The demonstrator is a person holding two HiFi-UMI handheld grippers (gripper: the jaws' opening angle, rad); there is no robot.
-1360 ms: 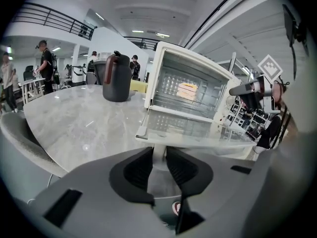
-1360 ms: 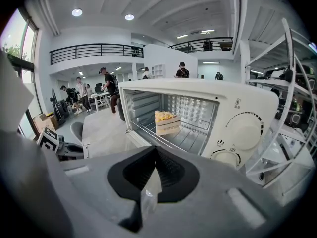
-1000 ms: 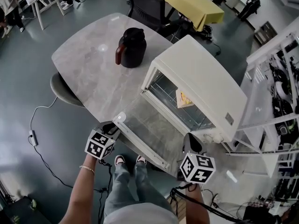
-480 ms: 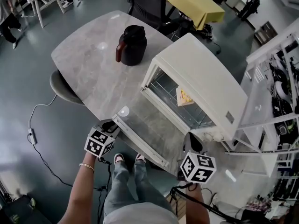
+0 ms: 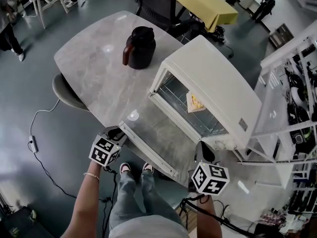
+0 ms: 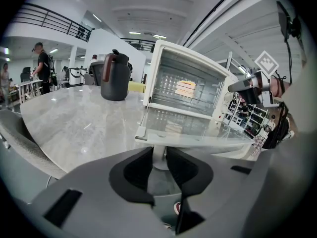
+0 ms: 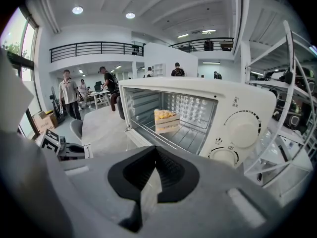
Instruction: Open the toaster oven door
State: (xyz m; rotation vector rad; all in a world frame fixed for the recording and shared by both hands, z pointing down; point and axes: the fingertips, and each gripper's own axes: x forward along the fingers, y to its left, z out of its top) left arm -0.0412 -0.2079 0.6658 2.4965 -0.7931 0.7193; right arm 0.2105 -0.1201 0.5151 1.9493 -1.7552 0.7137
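The cream toaster oven (image 5: 213, 83) stands on the grey marble table (image 5: 94, 68). Its glass door (image 5: 158, 138) hangs down flat and open towards me. My left gripper (image 5: 118, 132) is at the left end of the door's white handle (image 5: 148, 155). In the left gripper view the jaws (image 6: 158, 157) are shut on the handle's white post (image 6: 157, 155). My right gripper (image 5: 204, 150) hovers by the oven's front right corner, near the knobs (image 7: 245, 128). Its jaws (image 7: 156, 155) are shut with nothing in them. A yellow-topped slice of cake (image 7: 165, 119) sits on the oven rack.
A dark jug (image 5: 139, 48) stands on the table behind the oven. A grey chair (image 5: 67, 93) is tucked under the table's left edge. A white wire shelf rack (image 5: 292, 108) stands close on the right. A black office chair (image 5: 156, 6) and a yellow-covered table (image 5: 203, 4) are beyond.
The door and both grippers have barely moved; the left gripper and the handle have shifted slightly down and left. A person at the far left has walked on.
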